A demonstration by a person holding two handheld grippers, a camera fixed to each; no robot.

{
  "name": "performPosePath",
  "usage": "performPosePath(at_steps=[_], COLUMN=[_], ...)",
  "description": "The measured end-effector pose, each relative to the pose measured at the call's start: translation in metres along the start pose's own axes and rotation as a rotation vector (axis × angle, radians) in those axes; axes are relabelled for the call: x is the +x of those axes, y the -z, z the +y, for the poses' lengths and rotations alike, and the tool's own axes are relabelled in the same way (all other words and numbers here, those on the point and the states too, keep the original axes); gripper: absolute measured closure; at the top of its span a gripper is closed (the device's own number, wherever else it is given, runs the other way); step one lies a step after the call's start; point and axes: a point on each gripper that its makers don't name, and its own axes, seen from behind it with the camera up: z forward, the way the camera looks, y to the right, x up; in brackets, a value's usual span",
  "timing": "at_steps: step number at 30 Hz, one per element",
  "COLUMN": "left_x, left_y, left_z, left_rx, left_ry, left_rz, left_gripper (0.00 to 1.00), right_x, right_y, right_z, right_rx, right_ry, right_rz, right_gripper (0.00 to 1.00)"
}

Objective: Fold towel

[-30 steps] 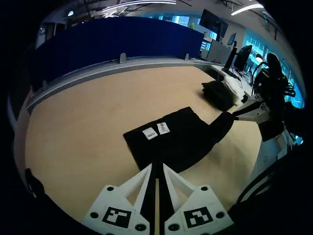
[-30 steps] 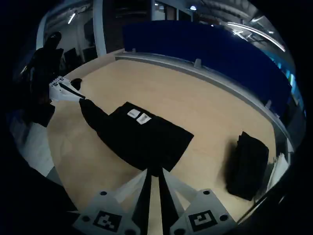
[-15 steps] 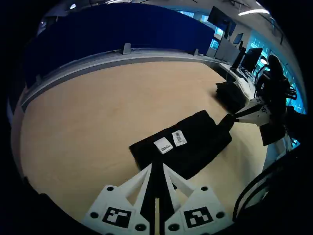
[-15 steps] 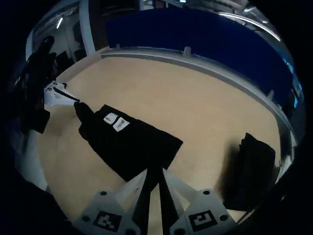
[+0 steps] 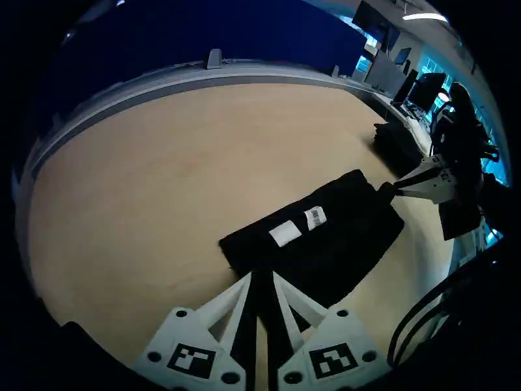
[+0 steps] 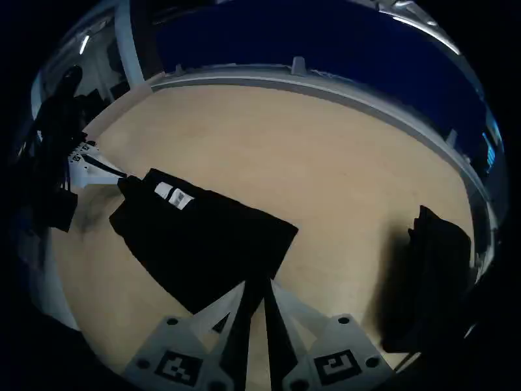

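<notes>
Left gripper [image 5: 261, 280] is seen clamped tight on one corner of the black towel [image 5: 332, 251], which is spread toward the worktop's [image 5: 163, 163] near edge, and the opposite corner is pinched by the right gripper [image 5: 397, 188], presumably so both ends can be carried over together.

Worktop [image 5: 130, 182]: pale wood, broad, its far edge curved.
Rail [image 5: 163, 81]: grey — follows that far edge.
Partition [image 5: 195, 32]: deep blue, behind the rail.
Dark folded stack [image 6: 436, 274]: on the worktop, right side.
Monitors [image 5: 423, 88]: far right — beyond the worktop.
</notes>
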Motion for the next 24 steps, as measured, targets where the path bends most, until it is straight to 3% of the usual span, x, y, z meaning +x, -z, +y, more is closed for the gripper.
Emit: performPosePath(at_steps=[10,15,20,24], left_x=[0.009,0.013,0.019,0.023], left_y=[-0.008,-0.010,-0.012,-0.012], left_z=[-0.011,-0.018,-0.028,-0.034], left_rx=[0.030,0.055,0.083,0.098], left_ry=[-0.021,-0.033,-0.036,-0.031], left_rz=[-0.001,0.009,0.017,0.024], left_gripper=[0.79,0.74,0.62,0.47], right_x=[0.011,0.015,0.017,0.020], right_y=[-0.010,-0.012,-0.015,-0.016], right_z=[0.011,0.020,0.027,0.033], right_rx=[-0.040,-0.075,-0.111,-0.138], right_ry=[-0.022,-0.031,-0.022,-0.014], right_rz=[0.013,0.023,0.030,0.044], right_gripper=[0.82,0.61,0.39,0.12])
